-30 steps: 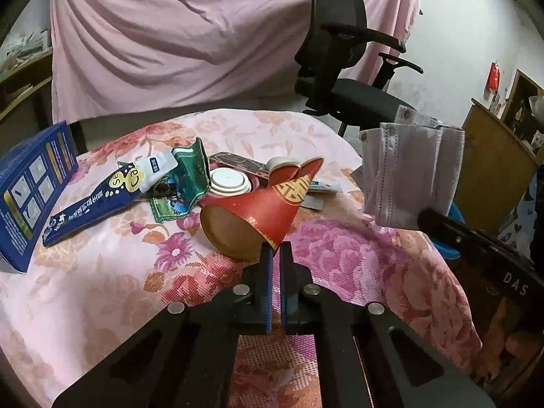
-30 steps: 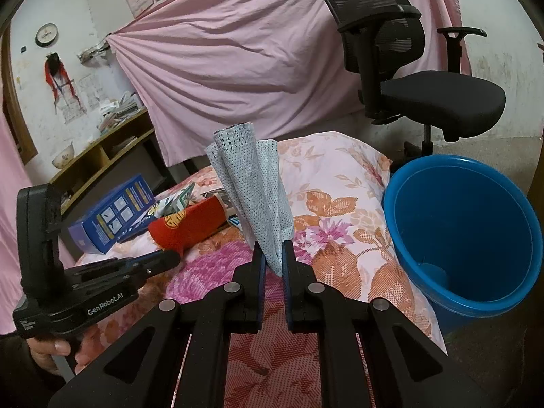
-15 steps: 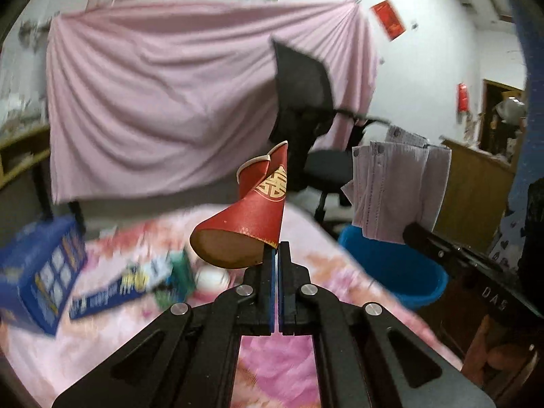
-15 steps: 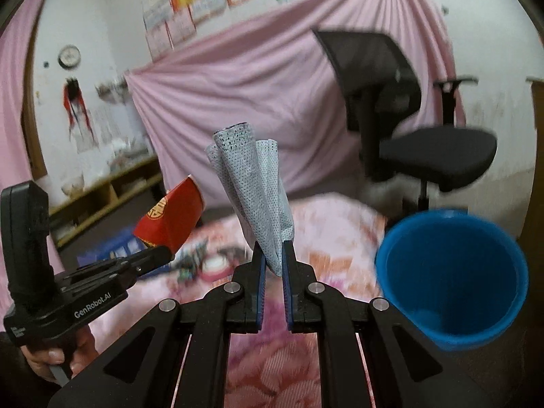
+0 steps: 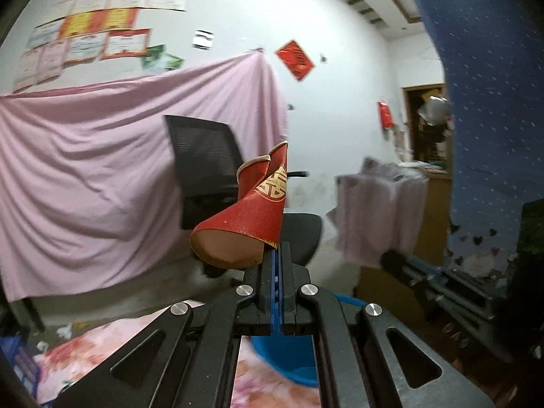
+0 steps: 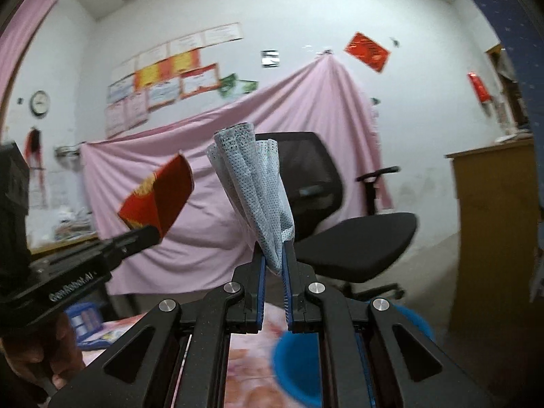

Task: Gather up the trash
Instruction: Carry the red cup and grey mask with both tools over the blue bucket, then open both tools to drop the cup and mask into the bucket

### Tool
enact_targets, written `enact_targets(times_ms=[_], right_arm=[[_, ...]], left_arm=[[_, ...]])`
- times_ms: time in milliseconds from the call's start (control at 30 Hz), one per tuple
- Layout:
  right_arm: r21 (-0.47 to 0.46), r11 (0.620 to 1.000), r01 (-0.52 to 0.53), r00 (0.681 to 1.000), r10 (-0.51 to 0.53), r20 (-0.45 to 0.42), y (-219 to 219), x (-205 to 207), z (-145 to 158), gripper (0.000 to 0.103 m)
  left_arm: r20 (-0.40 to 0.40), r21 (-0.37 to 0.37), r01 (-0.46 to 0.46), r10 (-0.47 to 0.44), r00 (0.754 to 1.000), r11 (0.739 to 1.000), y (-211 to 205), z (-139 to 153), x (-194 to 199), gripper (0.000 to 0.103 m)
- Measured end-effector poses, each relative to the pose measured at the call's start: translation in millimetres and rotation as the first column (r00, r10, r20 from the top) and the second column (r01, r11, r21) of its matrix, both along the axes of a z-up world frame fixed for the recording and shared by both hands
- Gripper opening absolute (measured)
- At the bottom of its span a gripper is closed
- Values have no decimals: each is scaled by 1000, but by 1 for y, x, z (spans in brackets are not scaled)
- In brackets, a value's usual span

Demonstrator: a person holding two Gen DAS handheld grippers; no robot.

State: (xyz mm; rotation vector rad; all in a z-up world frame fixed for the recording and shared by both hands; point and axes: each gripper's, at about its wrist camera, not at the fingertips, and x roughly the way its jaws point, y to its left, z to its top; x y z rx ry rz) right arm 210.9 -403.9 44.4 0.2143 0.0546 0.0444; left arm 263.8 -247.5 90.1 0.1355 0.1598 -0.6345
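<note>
Carrying step: left gripper [image 5: 276,255] fingers pinched the red cup [image 5: 250,219], right gripper [image 6: 273,265] fingers pinched the mask [image 6: 253,197], both aloft. Next: position each over the blue bin [image 6: 299,363] below, then release.

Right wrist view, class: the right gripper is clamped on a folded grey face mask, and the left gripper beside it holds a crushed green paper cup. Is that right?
Not quite: the crushed paper cup is red with a gold emblem, not green, as the right wrist view shows. The rest stands: the right gripper is clamped on the folded grey face mask, and the left gripper beside it holds the cup.
</note>
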Motion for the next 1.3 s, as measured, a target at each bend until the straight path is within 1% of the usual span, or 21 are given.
enact_targets(times_ms=[67,133,167,200,233,333,467,533,600,700,767,800,867,900,1033,1100,1133,1167,1200,1233,1300], right_arm=[[10,1000,30,999,-29,-37,-10,6,-6,8],[23,998,64,993,-62,-100,-20,17,-16,8],[39,996,76,988,-70,-140,-26,24,-22,8],[53,995,83,983,-73,-171,-32,30,-29,8],[65,994,92,976,-77,-204,-38,35,-34,8],[98,989,107,948,-72,-312,-53,51,-52,8],[130,985,116,910,-53,-411,-68,66,-72,9],[142,983,113,895,-39,-444,-71,70,-78,9],[147,983,108,881,-26,-472,-74,75,-85,10],[165,981,106,867,-10,-499,-78,81,-93,10],[178,978,104,862,0,-507,-80,81,-96,10],[181,978,102,862,4,-507,-79,82,-96,10],[179,979,98,866,5,-500,-80,82,-95,10],[174,980,94,871,4,-492,-79,81,-93,10],[154,985,83,891,-4,-454,-73,77,-85,12],[143,987,75,906,-7,-423,-68,74,-78,17],[138,988,71,913,-9,-408,-67,72,-75,20],[134,989,66,920,-8,-391,-64,70,-72,28],[128,990,58,931,-7,-366,-61,67,-67,30],[122,991,53,938,-8,-346,-58,66,-62,30],[113,993,36,951,1,-311,-52,62,-54,33]], left_arm=[[-33,17,38,-37,999,999,-19,-3,6,0],[-88,27,58,-56,995,998,-37,-8,15,0],[-134,32,67,-62,989,997,-46,-13,24,0],[-164,36,73,-66,984,997,-53,-17,28,0],[-211,39,82,-72,975,996,-60,-24,37,0],[-340,54,104,-79,937,993,-80,-41,60,0],[-456,69,111,-68,887,991,-97,-59,83,0],[-502,77,97,-45,863,992,-101,-65,92,0],[-552,96,89,-22,834,991,-105,-73,103,0],[-596,112,70,11,803,991,-105,-80,111,1],[-617,119,55,31,786,991,-102,-84,114,6],[-620,116,46,36,784,992,-98,-87,114,9],[-613,102,23,45,788,994,-92,-88,111,28],[-606,93,3,54,794,996,-86,-87,110,32],[-592,45,-55,71,803,997,-61,-80,105,33],[-573,29,-87,87,815,996,-47,-74,100,35],[-560,24,-100,96,823,995,-41,-71,98,39],[-540,16,-122,111,834,992,-32,-66,93,46],[-524,11,-139,124,843,990,-26,-63,90,50],[-505,4,-157,137,852,988,-19,-59,86,54],[-467,-15,-193,164,869,981,-2,-51,77,58]])
